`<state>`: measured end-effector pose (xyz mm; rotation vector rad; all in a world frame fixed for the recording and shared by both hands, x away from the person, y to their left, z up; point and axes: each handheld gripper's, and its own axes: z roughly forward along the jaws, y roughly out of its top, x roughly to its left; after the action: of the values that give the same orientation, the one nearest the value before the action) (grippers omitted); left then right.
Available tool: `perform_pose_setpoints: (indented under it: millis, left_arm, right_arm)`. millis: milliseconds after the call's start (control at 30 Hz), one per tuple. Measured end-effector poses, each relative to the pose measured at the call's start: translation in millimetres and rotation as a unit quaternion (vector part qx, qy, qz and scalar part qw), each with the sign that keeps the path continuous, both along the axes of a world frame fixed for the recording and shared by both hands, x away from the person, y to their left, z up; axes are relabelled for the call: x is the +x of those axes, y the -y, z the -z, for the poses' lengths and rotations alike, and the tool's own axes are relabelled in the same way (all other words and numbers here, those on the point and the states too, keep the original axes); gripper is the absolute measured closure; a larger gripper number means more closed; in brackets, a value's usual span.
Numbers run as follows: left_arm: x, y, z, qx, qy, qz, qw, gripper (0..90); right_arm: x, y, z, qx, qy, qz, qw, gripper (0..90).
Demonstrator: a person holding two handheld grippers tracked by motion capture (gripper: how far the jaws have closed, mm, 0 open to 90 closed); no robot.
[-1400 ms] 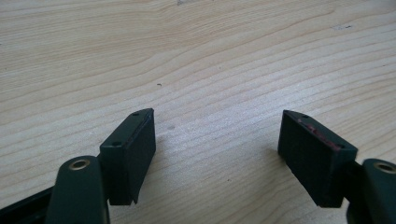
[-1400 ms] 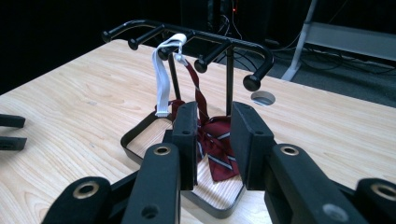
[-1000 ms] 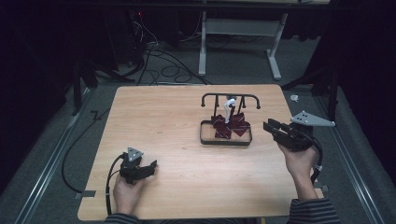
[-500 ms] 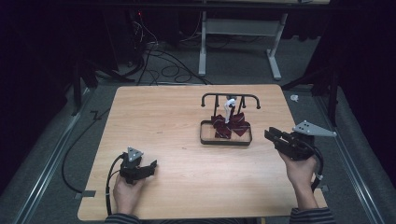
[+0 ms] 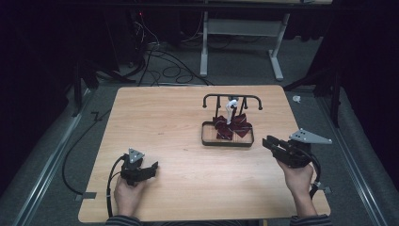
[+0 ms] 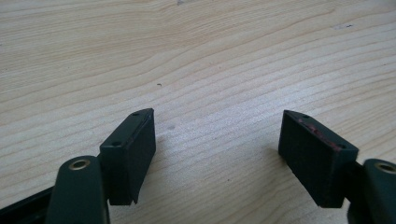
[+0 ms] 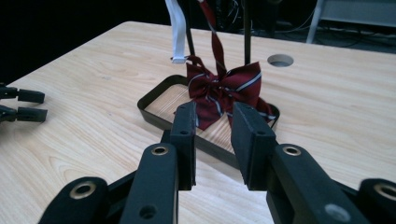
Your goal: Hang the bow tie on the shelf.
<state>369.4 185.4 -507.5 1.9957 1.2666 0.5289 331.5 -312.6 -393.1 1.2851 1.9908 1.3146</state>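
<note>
A black tray point(image 5: 227, 143) with a bar rack point(image 5: 232, 97) over it stands right of the table's middle. Dark red striped bow ties point(image 5: 235, 127) lie in it, and a white strap point(image 5: 230, 109) hangs from the rack. My right gripper point(image 5: 269, 143) hovers low just right of the tray, pointing at it. In the right gripper view its jaws point(image 7: 215, 122) stand partly open with nothing between them, a bow tie point(image 7: 224, 88) just beyond. At the near left, my left gripper point(image 5: 151, 168) rests on the table, open wide point(image 6: 217, 144) over bare wood.
The wooden table point(image 5: 155, 122) has a round hole point(image 7: 280, 59) behind the tray point(image 7: 149, 112). Cables and a white desk frame point(image 5: 240, 42) sit on the floor past the far edge. Dark floor surrounds the table.
My right gripper has sunk toward the table beside the tray and come a little nearer the person. The left gripper has stayed put.
</note>
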Motion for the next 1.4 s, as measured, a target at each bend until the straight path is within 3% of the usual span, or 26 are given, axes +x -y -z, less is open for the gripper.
perform_pose_setpoints:
  millis: [833,1400]
  left_arm:
    - [0.0,0.0,0.0,0.0,0.0,0.0,1.0,28.0]
    - [0.0,0.2,0.0,0.0,0.0,0.0,1.0,28.1]
  right_arm:
    - [-3.5,-8.6,26.1,0.023,-0.027,-0.008,0.9993,70.7]
    - [-3.7,-13.5,46.0,0.022,-0.051,-0.013,0.9983,69.1]
